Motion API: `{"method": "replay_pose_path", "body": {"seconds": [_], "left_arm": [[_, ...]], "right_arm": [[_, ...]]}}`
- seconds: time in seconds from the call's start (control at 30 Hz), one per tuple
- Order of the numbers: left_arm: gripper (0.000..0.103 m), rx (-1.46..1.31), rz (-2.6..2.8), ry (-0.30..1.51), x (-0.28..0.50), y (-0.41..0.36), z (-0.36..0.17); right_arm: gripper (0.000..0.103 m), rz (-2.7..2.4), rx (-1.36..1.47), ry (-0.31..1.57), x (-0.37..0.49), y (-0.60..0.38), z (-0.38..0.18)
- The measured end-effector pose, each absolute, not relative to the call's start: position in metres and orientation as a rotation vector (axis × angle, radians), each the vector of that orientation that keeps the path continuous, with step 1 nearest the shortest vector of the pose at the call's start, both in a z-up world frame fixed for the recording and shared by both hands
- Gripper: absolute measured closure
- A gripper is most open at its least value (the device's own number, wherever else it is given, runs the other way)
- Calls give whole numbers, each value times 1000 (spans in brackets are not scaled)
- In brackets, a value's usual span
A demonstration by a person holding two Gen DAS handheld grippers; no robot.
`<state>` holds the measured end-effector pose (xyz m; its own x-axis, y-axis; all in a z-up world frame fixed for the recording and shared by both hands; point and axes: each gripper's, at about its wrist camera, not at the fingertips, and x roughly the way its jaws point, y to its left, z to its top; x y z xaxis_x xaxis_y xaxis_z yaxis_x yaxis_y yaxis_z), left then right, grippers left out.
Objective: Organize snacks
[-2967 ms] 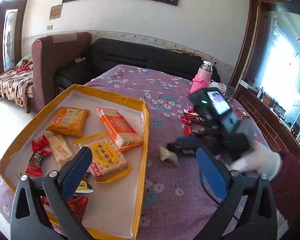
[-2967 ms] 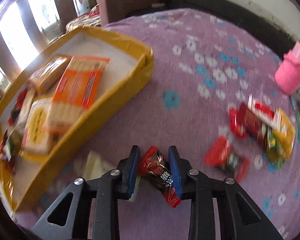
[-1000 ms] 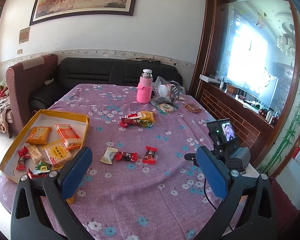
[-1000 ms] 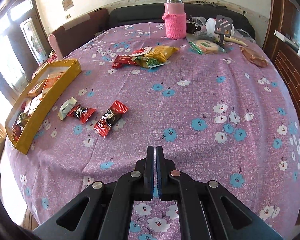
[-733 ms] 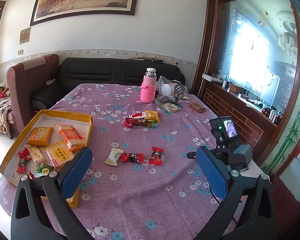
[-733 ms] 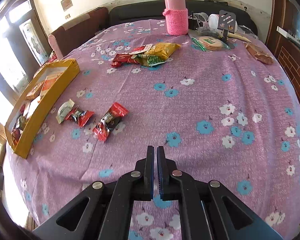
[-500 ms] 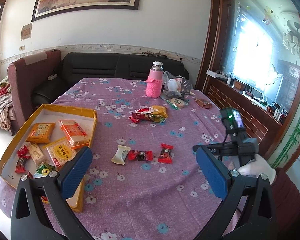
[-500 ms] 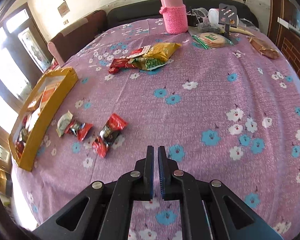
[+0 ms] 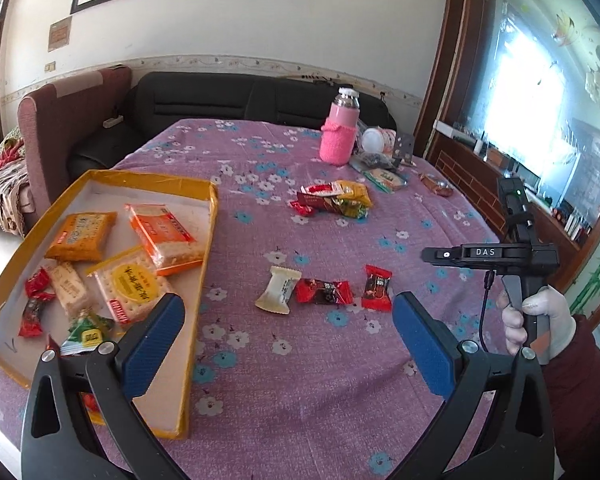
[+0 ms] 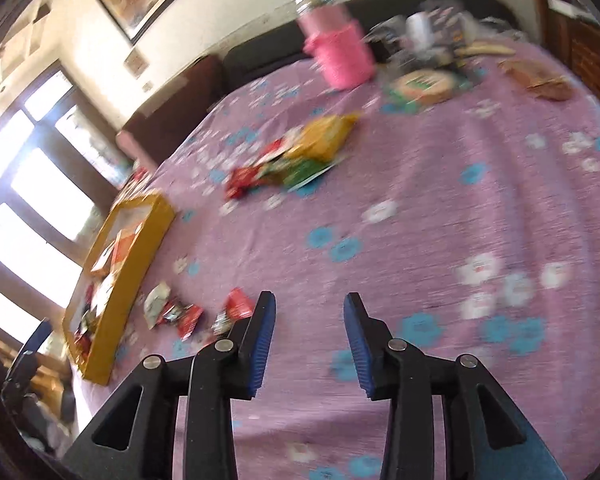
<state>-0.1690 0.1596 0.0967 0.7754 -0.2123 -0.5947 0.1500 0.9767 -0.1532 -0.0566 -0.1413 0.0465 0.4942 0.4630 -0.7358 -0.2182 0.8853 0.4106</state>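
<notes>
A yellow tray [image 9: 211,240] at the table's left holds biscuit packs and small sweets. On the purple cloth right of it lie a white sweet [image 9: 278,290] and two red sweets [image 9: 323,292] [image 9: 377,288] in a row. My left gripper [image 9: 288,344] hangs open just before them, holding nothing. My right gripper [image 10: 309,320] is above bare cloth with its jaws opening and nothing between them. The sweets [image 10: 184,318] lie to its left beside the tray [image 10: 140,248]. A mixed snack pile [image 9: 334,198] sits farther back.
A pink-sleeved bottle [image 9: 339,134], a cup and flat packets crowd the far right of the table. A gloved hand [image 9: 540,320] holds the right gripper's handle near the table's right edge. A sofa and an armchair stand behind the table.
The left gripper came lower and closer to the three sweets. The right gripper's jaws went from shut to parted, and its view tilted and swung towards the tray side.
</notes>
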Motion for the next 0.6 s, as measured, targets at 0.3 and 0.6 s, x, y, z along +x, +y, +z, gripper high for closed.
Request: {"method": "replay_pose_path", "body": {"seconds": [0.3, 0.6], "left_arm": [[12, 16, -322, 724, -153, 119, 75], [13, 174, -448, 751, -116, 77, 73]], "right_arm": [[65, 459, 134, 1039, -50, -48, 23], [76, 450, 113, 976, -54, -54, 17]]}}
